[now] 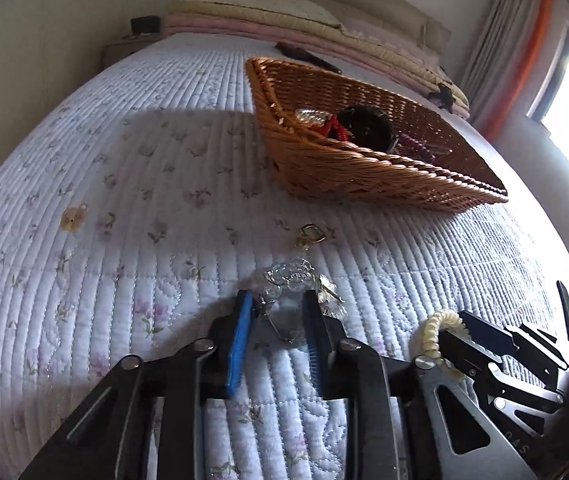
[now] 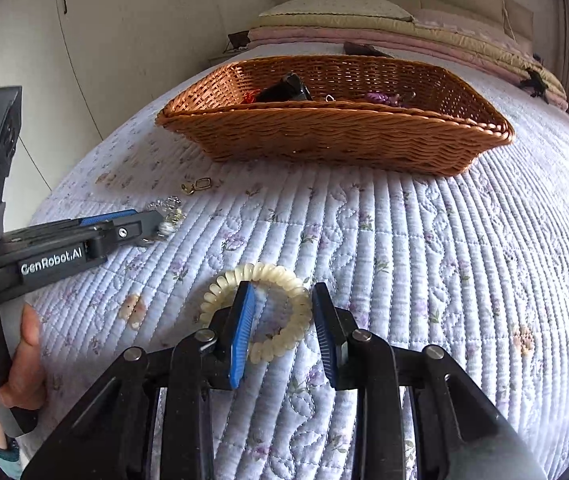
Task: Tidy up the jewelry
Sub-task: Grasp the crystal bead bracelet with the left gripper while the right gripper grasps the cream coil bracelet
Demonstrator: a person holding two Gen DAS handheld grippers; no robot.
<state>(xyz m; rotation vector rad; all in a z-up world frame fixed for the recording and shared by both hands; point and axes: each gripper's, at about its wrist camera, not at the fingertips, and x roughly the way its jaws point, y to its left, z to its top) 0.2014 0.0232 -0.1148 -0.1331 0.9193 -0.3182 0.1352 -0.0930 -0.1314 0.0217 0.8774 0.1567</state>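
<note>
Left gripper (image 1: 278, 300), jaws narrowed, straddles the clear chain tangle (image 1: 288, 280) on the quilt (image 1: 124, 160); contact unclear. Light, slippery (snags likely): pinch the bunched middle. Right gripper (image 2: 283, 294), partly open, brackets the springy coil bracelet (image 2: 260, 304).

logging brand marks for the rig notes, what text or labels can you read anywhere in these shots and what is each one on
"GenRobot.AI": white letters on the black side of the left tongs, seen from the right wrist view.
"OAS" or similar: faint letters on a grey bracket low in the left wrist view, too distorted to read for sure.
No readable text on the wicker basket, the quilt or the jewelry.
</note>
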